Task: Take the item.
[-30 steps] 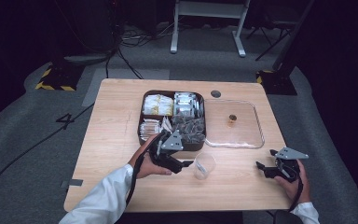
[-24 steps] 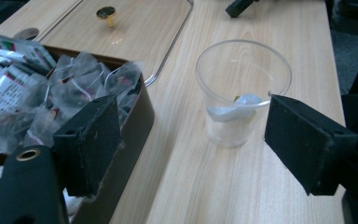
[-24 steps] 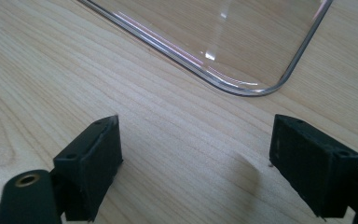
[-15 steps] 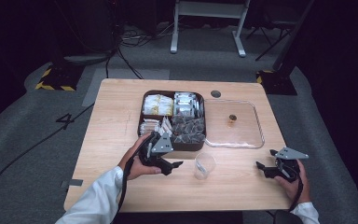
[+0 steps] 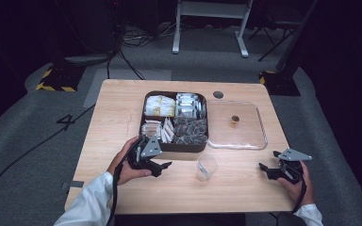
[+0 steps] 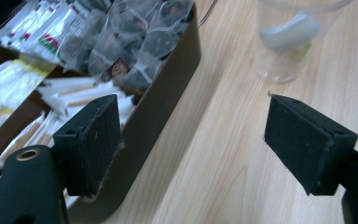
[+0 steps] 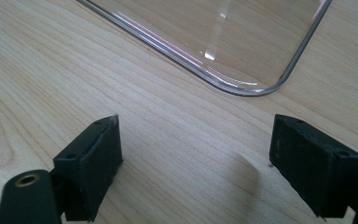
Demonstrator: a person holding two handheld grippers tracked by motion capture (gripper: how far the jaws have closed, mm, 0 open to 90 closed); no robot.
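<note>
My left gripper lies in a hand on the table in front of the dark compartment box, jaws open and pointing right toward a clear plastic cup. In the left gripper view the left gripper holds nothing; the box wall runs past its left jaw and the cup, with a white packet inside, stands ahead. My right gripper rests open near the table's right front. The right gripper has bare wood between its jaws.
The box holds several sorts of tea bags and sachets. To its right lies a clear shallow tray with a small brown thing on it; its rounded corner lies ahead of the right gripper. A round hole sits near the table's far edge.
The left hand has drawn its gripper leftward, away from the cup, and a little lower along the box's front. The right hand has kept still.
</note>
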